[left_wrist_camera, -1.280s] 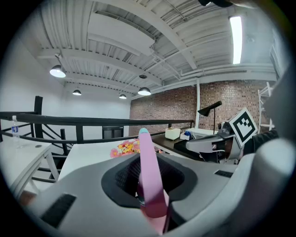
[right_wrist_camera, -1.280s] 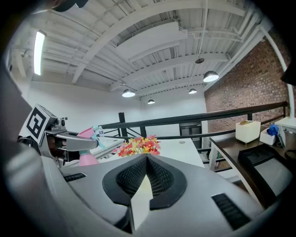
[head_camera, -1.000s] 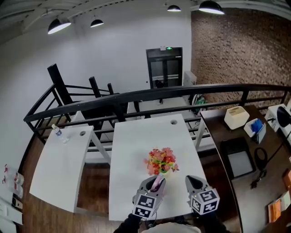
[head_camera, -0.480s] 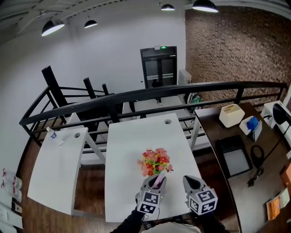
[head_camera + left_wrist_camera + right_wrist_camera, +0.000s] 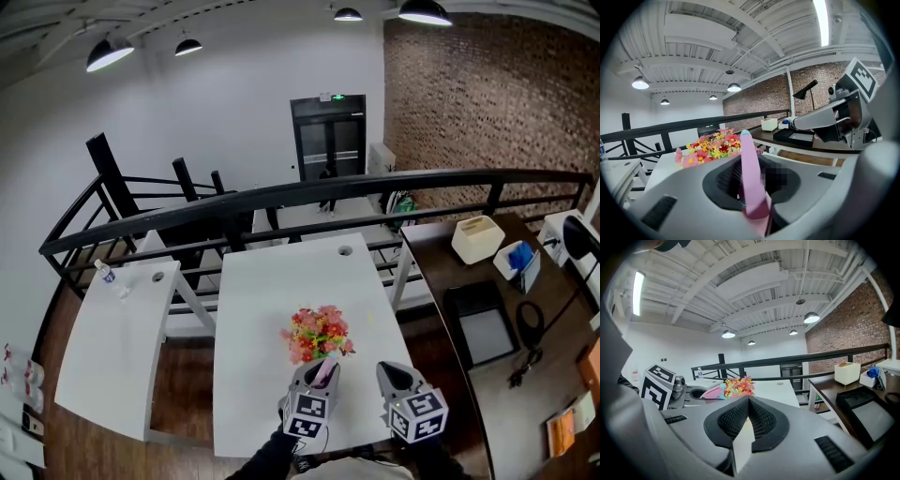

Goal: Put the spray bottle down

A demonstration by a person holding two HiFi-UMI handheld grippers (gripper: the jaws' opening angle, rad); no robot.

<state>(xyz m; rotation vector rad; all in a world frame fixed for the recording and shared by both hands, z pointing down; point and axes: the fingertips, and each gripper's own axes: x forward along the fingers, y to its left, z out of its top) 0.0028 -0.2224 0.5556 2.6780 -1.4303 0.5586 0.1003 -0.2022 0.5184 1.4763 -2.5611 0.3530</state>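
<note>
A pink spray bottle (image 5: 324, 372) stands between the jaws of my left gripper (image 5: 322, 371), which is shut on it over the near end of the white table (image 5: 281, 281). In the left gripper view the bottle (image 5: 749, 178) rises upright from the left gripper (image 5: 752, 190), with a bunch of red, pink and yellow flowers (image 5: 710, 145) just beyond. The flowers (image 5: 317, 333) stand on the table directly ahead of the bottle. My right gripper (image 5: 394, 371) hovers beside it to the right, shut and empty. From the right gripper (image 5: 746, 423) view, the bottle (image 5: 711, 391) shows at left.
A second white table (image 5: 112, 347) at the left carries a small clear bottle (image 5: 105, 273). A black railing (image 5: 281, 197) crosses behind both tables. At the right a dark desk (image 5: 525, 375) holds a white box (image 5: 475, 237), a black tray (image 5: 483, 323) and cables.
The head view has shifted slightly. My left gripper with the pink bottle has edged a little nearer the flowers and lower. The right gripper has kept still.
</note>
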